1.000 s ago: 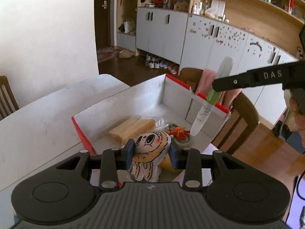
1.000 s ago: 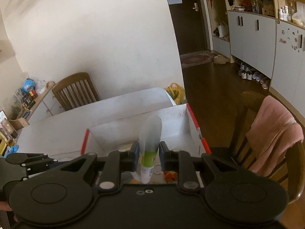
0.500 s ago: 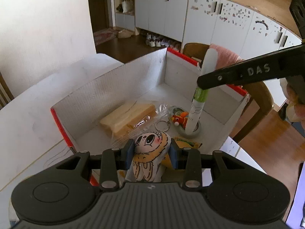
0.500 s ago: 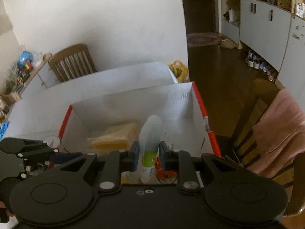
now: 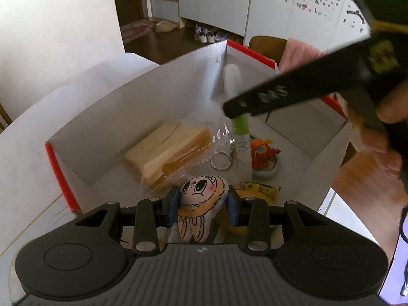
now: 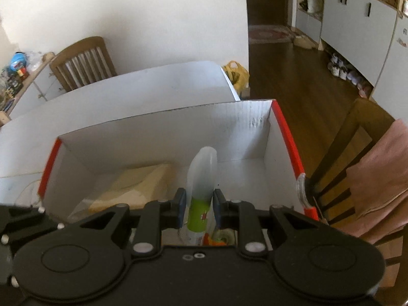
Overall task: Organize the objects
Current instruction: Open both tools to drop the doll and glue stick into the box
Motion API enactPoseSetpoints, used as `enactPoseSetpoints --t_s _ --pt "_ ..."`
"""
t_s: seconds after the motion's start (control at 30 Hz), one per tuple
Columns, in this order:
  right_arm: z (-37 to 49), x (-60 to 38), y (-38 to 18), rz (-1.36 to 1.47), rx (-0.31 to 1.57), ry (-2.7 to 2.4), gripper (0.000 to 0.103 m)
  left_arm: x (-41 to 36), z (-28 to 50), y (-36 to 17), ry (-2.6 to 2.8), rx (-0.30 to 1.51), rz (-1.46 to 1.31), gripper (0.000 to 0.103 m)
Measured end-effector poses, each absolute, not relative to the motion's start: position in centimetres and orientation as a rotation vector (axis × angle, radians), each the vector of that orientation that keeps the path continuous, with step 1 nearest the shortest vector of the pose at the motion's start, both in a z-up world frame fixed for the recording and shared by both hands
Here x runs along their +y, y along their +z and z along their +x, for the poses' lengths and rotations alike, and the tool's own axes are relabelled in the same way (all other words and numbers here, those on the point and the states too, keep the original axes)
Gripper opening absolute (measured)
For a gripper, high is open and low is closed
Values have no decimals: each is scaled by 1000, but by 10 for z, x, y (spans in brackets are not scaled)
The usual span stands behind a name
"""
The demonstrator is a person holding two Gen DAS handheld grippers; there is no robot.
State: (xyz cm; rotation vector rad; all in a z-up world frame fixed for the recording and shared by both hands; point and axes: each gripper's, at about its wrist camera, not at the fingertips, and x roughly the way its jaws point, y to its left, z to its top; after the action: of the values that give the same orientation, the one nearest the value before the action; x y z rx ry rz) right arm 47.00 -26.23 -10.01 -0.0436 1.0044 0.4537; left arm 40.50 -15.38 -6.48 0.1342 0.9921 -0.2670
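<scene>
My left gripper (image 5: 202, 205) is shut on a small plush doll (image 5: 201, 204) with a drawn face, held over the near side of a white cardboard box (image 5: 142, 97) with red edges. My right gripper (image 6: 197, 207) is shut on a white and green bottle with a frosted cap (image 6: 201, 178). Its tip hangs low inside the same box (image 6: 163, 130). In the left wrist view the bottle (image 5: 238, 119) and the right gripper's black finger (image 5: 280, 94) reach in from the right.
Inside the box lie a bagged yellow sponge block (image 5: 168, 150), a key ring (image 5: 220, 162), an orange toy (image 5: 262, 150) on a tape roll and a yellow packet (image 5: 257, 188). A chair with a pink cloth (image 6: 377, 178) stands right of the box. A person's hand (image 5: 377, 153) holds the right gripper.
Both grippers have sunk toward the box and tilted further down. The bottle has moved from above the right wall down into the box, near the orange toy.
</scene>
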Motion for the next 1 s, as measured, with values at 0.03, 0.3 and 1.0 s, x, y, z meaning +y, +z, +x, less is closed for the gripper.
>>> enactPoseSetpoints --t_s 0.03,0.3,1.0 --pt "474 -261 -103 -42 1017 441 22 -155 405 -66 -269 996 135 36" --pt "491 -254 -122 -62 1097 347 22 -153 417 -70 -265 1041 83 36" --pt "455 -277 -99 -5 1053 459 34 -129 398 -61 -309 976 -26 61"
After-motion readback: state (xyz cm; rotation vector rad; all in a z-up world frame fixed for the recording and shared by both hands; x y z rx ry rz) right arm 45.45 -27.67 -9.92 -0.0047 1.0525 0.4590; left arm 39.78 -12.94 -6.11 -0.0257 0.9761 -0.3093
